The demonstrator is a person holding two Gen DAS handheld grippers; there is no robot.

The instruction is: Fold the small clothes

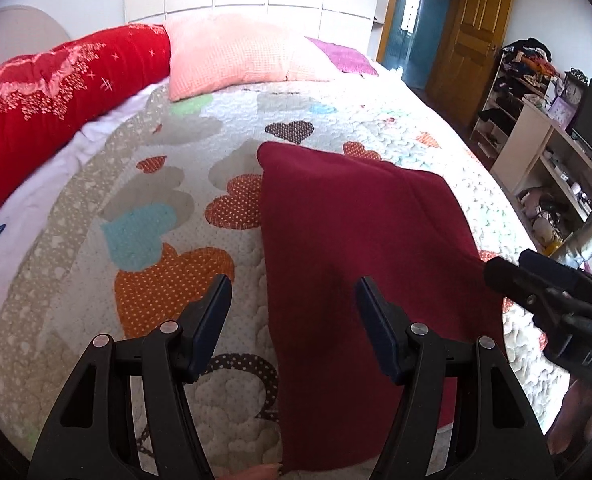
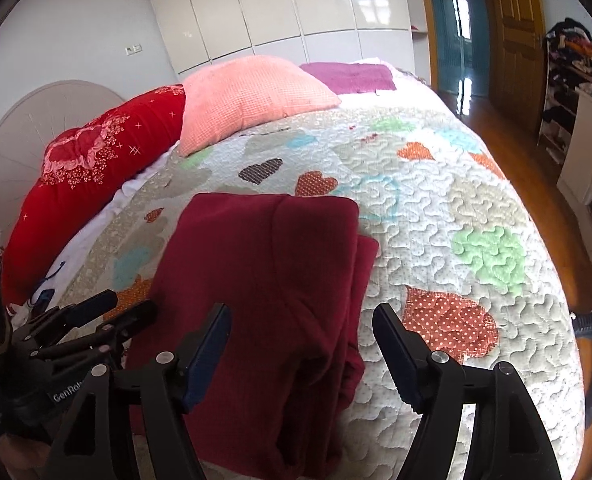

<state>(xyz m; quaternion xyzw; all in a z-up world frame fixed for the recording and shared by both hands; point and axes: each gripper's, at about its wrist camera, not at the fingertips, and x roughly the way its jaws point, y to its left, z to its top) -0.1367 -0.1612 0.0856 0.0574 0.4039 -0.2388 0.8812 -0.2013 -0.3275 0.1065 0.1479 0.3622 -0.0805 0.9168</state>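
Maroon knit garment [image 1: 360, 264], one only, lies folded on a heart-patterned quilt [image 1: 175, 208] covering a bed, seen first from the left wrist camera. Its left edge runs straight from a rounded far corner toward the camera, and its near end hangs over the bed's front edge. The left gripper [image 1: 293, 304] hovers above that left edge with both fingers spread apart, holding nothing; one finger is over bare quilt, the other over the cloth. The right gripper [image 1: 536, 284] enters from the right, just beside the garment's right edge; from this angle I cannot tell how its fingers stand. Wide bare quilt lies to the left and beyond the garment. At the head of the bed sit three cushions: a red bolster [image 1: 55, 92], a pink pillow [image 1: 231, 56] and a purple cushion [image 1: 344, 58]. A shelf unit [image 1: 536, 140] stands past the bed's right edge.

From the right wrist camera, the garment [image 2: 263, 272] shows stacked layers stepping out along its right edge. The right gripper [image 2: 302, 332] is held above its near part, fingers wide apart and empty. The left gripper [image 2: 111, 312] is at the lower left, beside the garment's left edge. Open quilt [image 2: 456, 200] spreads to the right as far as the bed's rounded edge, with wooden floor [image 2: 536, 200] beyond it.
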